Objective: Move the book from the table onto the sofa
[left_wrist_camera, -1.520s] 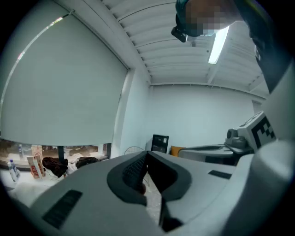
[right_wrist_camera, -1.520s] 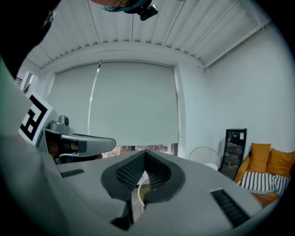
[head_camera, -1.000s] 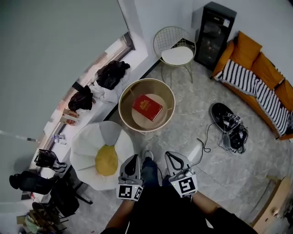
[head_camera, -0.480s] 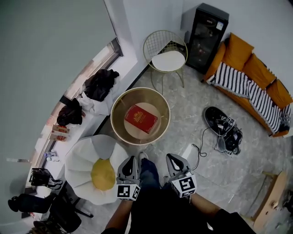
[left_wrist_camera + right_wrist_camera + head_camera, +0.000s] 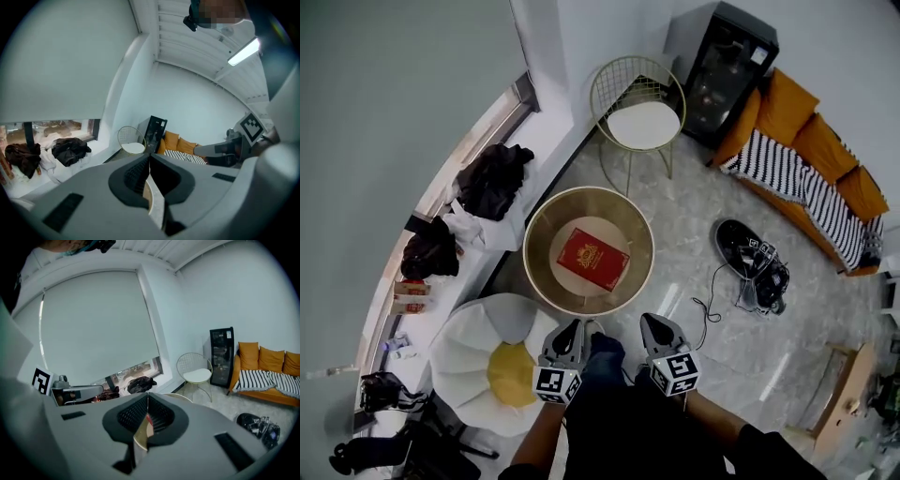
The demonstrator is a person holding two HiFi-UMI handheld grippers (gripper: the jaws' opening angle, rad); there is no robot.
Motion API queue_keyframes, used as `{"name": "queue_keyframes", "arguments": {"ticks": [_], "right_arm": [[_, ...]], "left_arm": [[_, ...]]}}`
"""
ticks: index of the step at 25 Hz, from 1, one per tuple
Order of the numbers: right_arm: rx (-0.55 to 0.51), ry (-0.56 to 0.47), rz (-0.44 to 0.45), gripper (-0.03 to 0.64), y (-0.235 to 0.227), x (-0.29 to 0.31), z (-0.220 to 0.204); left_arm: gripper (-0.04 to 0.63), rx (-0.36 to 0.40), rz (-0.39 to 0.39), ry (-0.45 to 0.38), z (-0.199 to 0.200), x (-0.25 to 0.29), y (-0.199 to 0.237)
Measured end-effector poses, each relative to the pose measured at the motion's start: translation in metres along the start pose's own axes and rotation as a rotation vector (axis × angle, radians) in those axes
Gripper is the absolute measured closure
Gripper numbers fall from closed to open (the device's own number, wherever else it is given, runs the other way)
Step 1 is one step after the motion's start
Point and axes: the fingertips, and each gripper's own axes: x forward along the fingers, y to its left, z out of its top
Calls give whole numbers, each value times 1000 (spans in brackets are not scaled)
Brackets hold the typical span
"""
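A red book (image 5: 593, 258) with a gold emblem lies flat in the middle of a round gold-rimmed table (image 5: 546, 224). Both grippers hang side by side just short of the table's near rim, shut and empty. My left gripper (image 5: 572, 326) is under the table's near left edge, my right gripper (image 5: 651, 321) under its near right edge. The orange sofa (image 5: 814, 131) with a striped blanket (image 5: 795, 178) runs along the far right wall. In the right gripper view a sliver of the book (image 5: 148, 418) shows behind the shut jaws, and the sofa (image 5: 267, 359) is at the right.
A wire chair with a white seat (image 5: 639, 120) stands beyond the table, a black cabinet (image 5: 727, 66) next to it. A white flower-shaped cushion with a yellow centre (image 5: 497, 367) lies left of me. A black bag and cables (image 5: 752, 262) lie on the floor toward the sofa. Dark clothes (image 5: 492, 178) rest on the window sill.
I have moved closer to the round table: it and the book have slid down the head view toward the grippers. Both grippers stay shut and empty.
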Motion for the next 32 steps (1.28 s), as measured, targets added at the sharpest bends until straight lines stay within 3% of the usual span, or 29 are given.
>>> {"name": "queue_keyframes", "arguments": {"ticks": [7, 13, 22, 27, 30, 31, 32], "right_arm": [[105, 63, -90, 601, -32, 71, -33], [219, 138, -93, 601, -76, 142, -80], [313, 231, -136, 601, -145, 218, -166], [393, 303, -140, 600, -157, 249, -215], [426, 341, -138, 585, -163, 265, -241], [436, 355, -137, 529, -164, 271, -249], [446, 370, -136, 515, -165, 276, -257]], "left_arm": [[578, 39, 7, 136, -27, 55, 65], [578, -35, 89, 165, -57, 113, 122], [578, -92, 95, 361, -144, 219, 200], [574, -110, 93, 446, -189, 247, 238], [521, -154, 81, 498, -219, 260, 255], [489, -161, 74, 517, -228, 264, 260], [480, -164, 66, 534, -236, 268, 264]]}}
